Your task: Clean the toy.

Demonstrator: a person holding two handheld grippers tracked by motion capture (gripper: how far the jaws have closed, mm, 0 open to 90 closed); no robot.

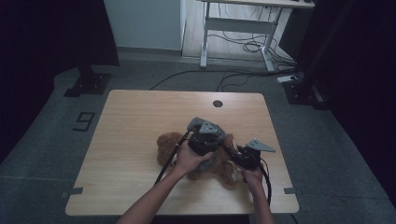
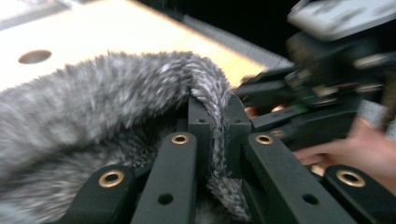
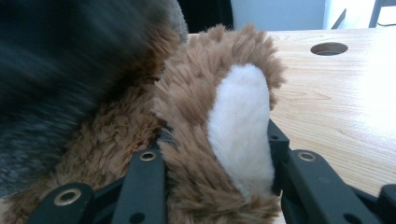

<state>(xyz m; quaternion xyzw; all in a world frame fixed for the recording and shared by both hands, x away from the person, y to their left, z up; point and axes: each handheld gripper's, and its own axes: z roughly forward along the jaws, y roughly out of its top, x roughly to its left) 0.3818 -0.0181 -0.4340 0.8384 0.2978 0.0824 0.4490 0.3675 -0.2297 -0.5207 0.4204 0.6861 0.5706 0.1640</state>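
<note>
On the wooden table (image 1: 130,140), just past centre toward five o'clock: one brown plush toy (image 1: 169,142), lying under both hands. Draped over its upper part, toward twelve o'clock: one grey furry piece (image 1: 196,123), whether garment or loose cloth cannot be told.

Two grippers, one per hand. Left gripper (image 2: 212,128) at the toy's middle, jaws closed on a fold of the grey fur, pinched thin between the black pads. Right gripper (image 3: 217,149) at four o'clock from it, jaws clamped on one brown ear or paw with a single white inner patch (image 3: 240,126); brown pile bulging out above the pads. In the high view, left gripper at (image 1: 201,140), right gripper at (image 1: 243,156), each topped by one grey three-cornered plate, each trailing one black cable toward six o'clock.

One round hole (image 1: 217,103) in the tabletop at twelve o'clock, well apart from the toy. Two forearms entering from six o'clock.
</note>
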